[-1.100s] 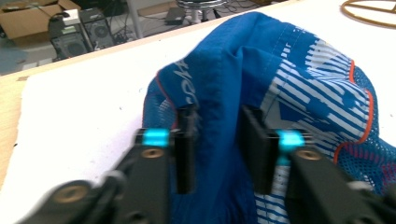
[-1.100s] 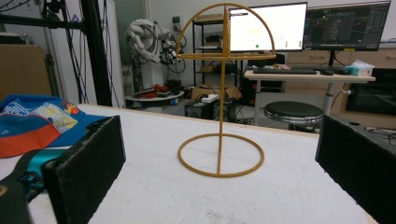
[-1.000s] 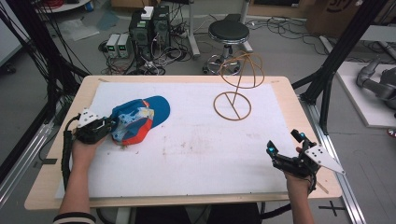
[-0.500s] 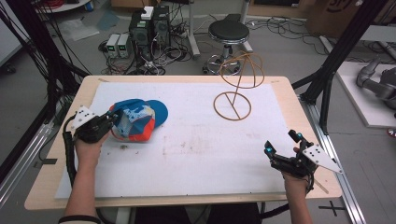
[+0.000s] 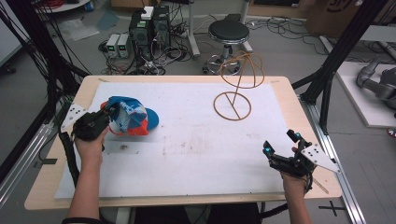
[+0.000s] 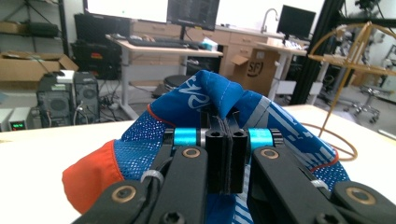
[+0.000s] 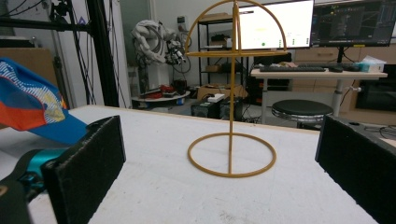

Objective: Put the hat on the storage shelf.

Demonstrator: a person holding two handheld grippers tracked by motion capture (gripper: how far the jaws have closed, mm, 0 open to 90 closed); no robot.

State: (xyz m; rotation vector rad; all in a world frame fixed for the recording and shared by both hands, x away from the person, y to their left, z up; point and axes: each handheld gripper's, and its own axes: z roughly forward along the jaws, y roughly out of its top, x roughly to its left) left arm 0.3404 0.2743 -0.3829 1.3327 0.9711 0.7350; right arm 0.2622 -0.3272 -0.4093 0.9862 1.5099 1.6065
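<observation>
The left gripper [image 5: 106, 117] is pinching the blue-and-orange cap [image 5: 130, 116] by its crown at the table's left side, well apart from the wire hat stand [image 5: 233, 95] standing far-right, while the right gripper [image 5: 280, 150] is idling wide open, nearer that stand.

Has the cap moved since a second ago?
Yes. The cap, pinched in the left hand-held gripper, has bunched up off the table and shifted slightly further from the wire stand.

Blue, orange and white cap [image 5: 128, 116]

Its mesh is blue with white print; the wire stand [image 5: 232, 105] is mustard yellow.
</observation>
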